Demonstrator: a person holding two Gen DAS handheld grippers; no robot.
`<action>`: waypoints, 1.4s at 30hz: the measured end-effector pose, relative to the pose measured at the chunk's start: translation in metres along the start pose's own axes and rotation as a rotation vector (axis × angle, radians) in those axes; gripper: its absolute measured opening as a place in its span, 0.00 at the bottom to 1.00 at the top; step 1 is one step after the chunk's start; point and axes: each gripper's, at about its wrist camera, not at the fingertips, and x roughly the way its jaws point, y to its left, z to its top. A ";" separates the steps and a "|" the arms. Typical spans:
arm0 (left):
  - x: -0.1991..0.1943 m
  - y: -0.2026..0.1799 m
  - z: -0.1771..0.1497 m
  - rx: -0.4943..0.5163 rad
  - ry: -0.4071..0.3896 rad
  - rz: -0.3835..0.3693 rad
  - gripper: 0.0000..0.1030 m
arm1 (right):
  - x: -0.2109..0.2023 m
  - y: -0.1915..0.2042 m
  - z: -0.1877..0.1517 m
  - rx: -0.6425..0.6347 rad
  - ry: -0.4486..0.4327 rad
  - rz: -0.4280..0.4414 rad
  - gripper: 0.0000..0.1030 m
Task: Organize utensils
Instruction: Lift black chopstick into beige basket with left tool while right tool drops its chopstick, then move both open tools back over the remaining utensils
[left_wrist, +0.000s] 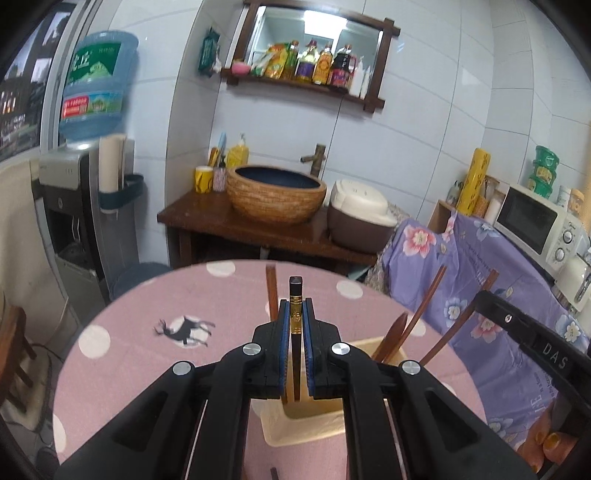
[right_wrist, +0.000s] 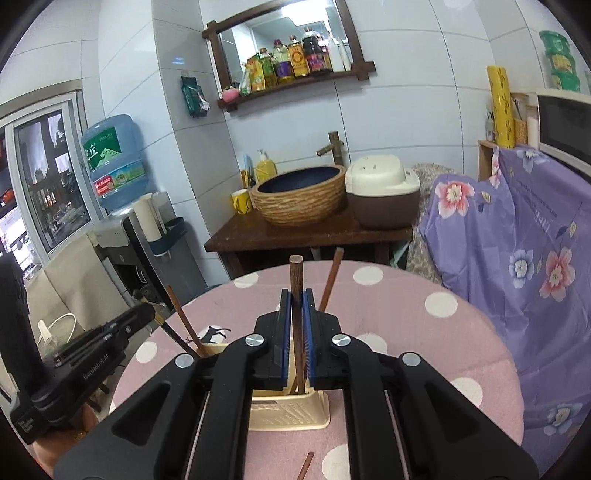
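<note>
white tiled wall (left_wrist: 424, 122) | wooden washstand (left_wrist: 207, 218) | window (right_wrist: 44, 177)

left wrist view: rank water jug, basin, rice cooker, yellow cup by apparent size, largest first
1. basin, widest in frame
2. water jug, close to the basin; it stands at a different depth, so unsure
3. rice cooker
4. yellow cup, clearly smallest

A dark chopstick with an amber, gold-marked band and black tip (left_wrist: 295, 306) stands upright, its lower end inside the cream rectangular plastic utensil holder (left_wrist: 306, 424). A brown wooden chopstick with a round end (right_wrist: 296, 295) also stands upright in that holder (right_wrist: 288, 413). Several reddish-brown wooden chopsticks (left_wrist: 428, 306) lean in the holder. One more brown stick (right_wrist: 306, 466) lies flat on the worktop just in front of it.
</note>
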 end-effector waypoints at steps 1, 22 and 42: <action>0.004 0.002 -0.005 -0.005 0.016 0.000 0.08 | 0.001 -0.002 -0.004 0.004 0.000 -0.003 0.07; -0.050 0.029 -0.069 0.057 -0.020 0.100 0.69 | -0.041 0.004 -0.070 -0.122 -0.044 -0.089 0.50; -0.067 0.099 -0.204 -0.003 0.179 0.281 0.76 | -0.027 0.005 -0.242 -0.114 0.320 -0.126 0.60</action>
